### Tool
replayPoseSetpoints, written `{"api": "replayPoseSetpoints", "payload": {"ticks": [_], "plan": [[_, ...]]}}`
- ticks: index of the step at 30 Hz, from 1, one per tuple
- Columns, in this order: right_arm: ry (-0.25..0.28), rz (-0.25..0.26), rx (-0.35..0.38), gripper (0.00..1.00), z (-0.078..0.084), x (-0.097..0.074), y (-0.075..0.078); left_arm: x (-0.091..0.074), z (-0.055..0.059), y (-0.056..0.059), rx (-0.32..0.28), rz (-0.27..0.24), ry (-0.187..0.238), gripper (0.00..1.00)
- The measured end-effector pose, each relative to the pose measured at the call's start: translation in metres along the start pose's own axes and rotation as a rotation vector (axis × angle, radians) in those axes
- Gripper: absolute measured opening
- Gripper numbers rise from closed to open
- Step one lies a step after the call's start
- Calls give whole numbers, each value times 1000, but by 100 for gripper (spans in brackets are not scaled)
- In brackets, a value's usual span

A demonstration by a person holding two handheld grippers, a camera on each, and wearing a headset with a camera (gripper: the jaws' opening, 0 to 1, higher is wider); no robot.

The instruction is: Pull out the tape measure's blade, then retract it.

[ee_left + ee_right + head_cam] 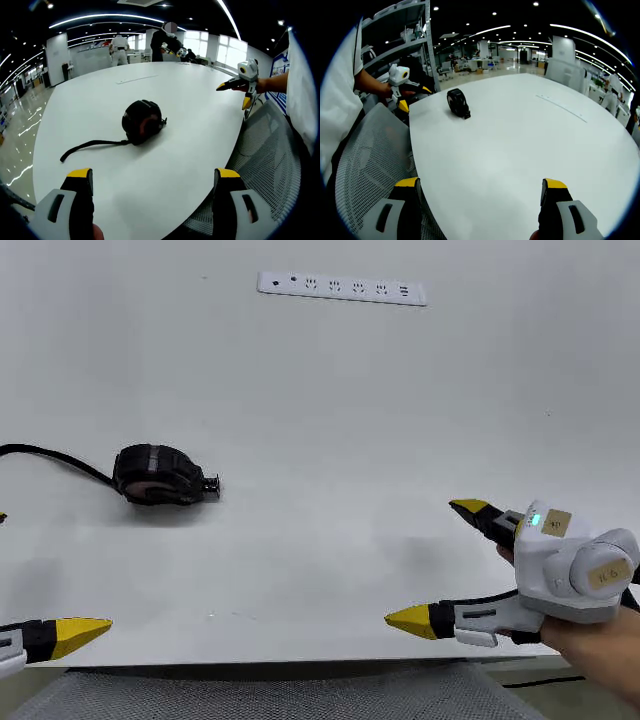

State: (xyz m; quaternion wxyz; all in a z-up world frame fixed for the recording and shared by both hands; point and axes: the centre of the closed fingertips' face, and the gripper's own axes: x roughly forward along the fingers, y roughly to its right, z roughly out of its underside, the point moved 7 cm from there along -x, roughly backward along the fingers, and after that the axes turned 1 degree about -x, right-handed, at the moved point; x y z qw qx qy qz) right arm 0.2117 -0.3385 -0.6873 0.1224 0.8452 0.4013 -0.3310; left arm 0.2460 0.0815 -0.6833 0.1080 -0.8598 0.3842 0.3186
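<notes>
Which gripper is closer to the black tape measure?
Left. The left gripper is at the table edge facing the tape measure; the right gripper is well off to its right.

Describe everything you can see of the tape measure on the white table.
The tape measure has a rounded black case, seemingly plastic, with a reddish-brown disc on its side. It is wound in: just the blade's end hook sticks out. A black strap trails from the opposite end. It rests on the white table; nothing else touches it.
</notes>
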Motion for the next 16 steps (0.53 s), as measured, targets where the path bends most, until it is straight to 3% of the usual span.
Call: {"api": "replayPoseSetpoints", "payload": {"ticks": [16], "plan": [[-8,-3,-3,99,1,0,-1,1,4,-1,-3,3,-9,97]]}}
